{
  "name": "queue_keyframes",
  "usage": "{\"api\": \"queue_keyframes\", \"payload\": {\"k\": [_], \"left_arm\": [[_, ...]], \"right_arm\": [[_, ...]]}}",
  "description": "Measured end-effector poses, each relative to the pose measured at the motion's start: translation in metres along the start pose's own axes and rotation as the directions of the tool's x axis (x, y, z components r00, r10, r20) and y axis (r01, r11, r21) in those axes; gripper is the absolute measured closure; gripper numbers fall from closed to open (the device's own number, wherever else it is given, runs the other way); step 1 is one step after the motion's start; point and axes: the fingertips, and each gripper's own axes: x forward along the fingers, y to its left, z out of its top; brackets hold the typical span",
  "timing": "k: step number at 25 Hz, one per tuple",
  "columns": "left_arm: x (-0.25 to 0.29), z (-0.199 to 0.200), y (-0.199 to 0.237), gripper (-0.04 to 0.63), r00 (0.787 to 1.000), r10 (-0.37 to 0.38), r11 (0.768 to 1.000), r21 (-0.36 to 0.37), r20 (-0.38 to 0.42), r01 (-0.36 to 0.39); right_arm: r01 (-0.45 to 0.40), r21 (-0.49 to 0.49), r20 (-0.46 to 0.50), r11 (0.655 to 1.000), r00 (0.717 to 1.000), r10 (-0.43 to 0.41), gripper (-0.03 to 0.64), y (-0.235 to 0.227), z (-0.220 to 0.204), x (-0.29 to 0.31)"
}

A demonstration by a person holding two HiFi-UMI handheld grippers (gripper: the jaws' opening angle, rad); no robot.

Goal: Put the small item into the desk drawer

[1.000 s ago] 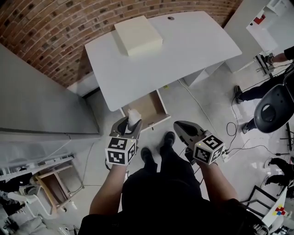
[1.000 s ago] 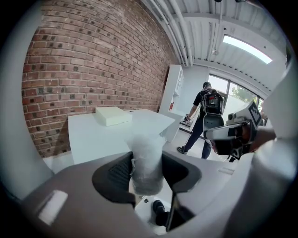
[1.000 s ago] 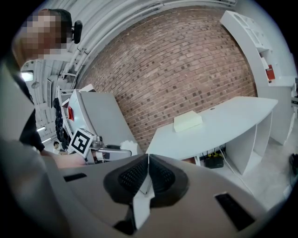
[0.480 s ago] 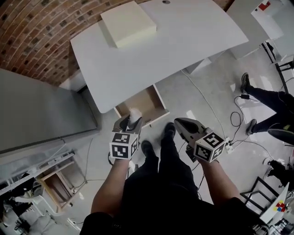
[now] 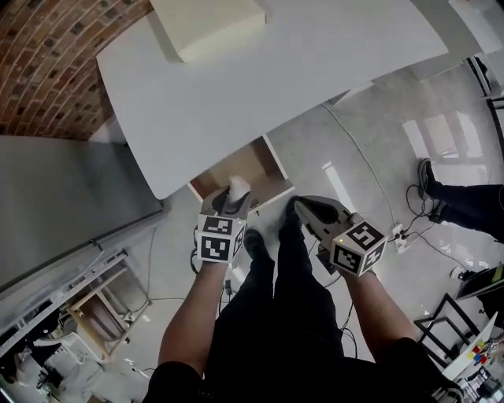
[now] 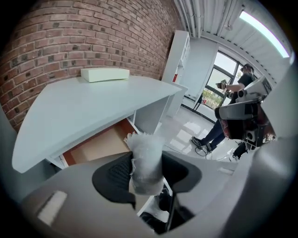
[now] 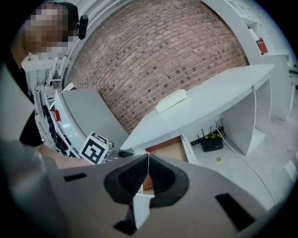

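Two hand-held grippers were out in front of the person, one in each fist, both low before the white desk [image 5: 276,71]. The left hand-held gripper [image 5: 231,198] was clamped on the small item [image 6: 146,160], its dark ribbed pads pressing the item from either side. The item was a short, stubby roll in a pale, cloudy-white wrapping that looked like crinkled plastic or bubble film. Its top end was ragged and tufted, sticking up past the pads, while its lower end sat down between them.

From the head view, the item lay over the front part of the open drawer [image 5: 232,167], which was pulled out from under the near edge of the desk. It was held in the air and was not resting inside. The drawer had white sides and a bare brown wooden floor.

The right hand-held gripper [image 5: 303,206] hung just beside the left one, to the drawer's right. Its jaws were pressed together with nothing between them, as its own view showed.

On the desk top, well back from the drawer, lay a flat cream box [image 5: 209,24]. A red brick wall [image 5: 39,71] ran behind the desk, and grey floor [image 5: 354,157] with trailing cables spread off to the right.
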Motion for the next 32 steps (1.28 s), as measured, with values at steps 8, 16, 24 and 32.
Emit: {"api": "queue_keyframes", "payload": {"k": [8,16,24,32], "left_arm": [[0.056,-0.035,0.027,0.410,0.997,-0.004,1.000,-0.004,-0.075,0.004],[0.096,-0.074,0.046,0.410,0.987,-0.019,1.000,0.014,-0.161,0.022],[0.127,-0.106,0.064,0.408,0.966,-0.034,0.999,-0.011,-0.258,0.032],[0.158,-0.142,0.062,0.408,0.921,-0.056,0.991,0.093,-0.384,0.099]], "right_arm": [[-0.018,0.016,-0.044,1.000,0.999,0.019,0.604,-0.035,-0.022,0.042],[-0.048,0.028,-0.081,0.998,0.995,0.050,0.604,-0.039,-0.045,0.080],[-0.038,-0.052,-0.184,0.998,0.983,0.027,0.604,-0.049,-0.071,0.106],[-0.082,-0.040,-0.238,0.996,0.969,0.071,0.604,-0.046,-0.100,0.126]]}}
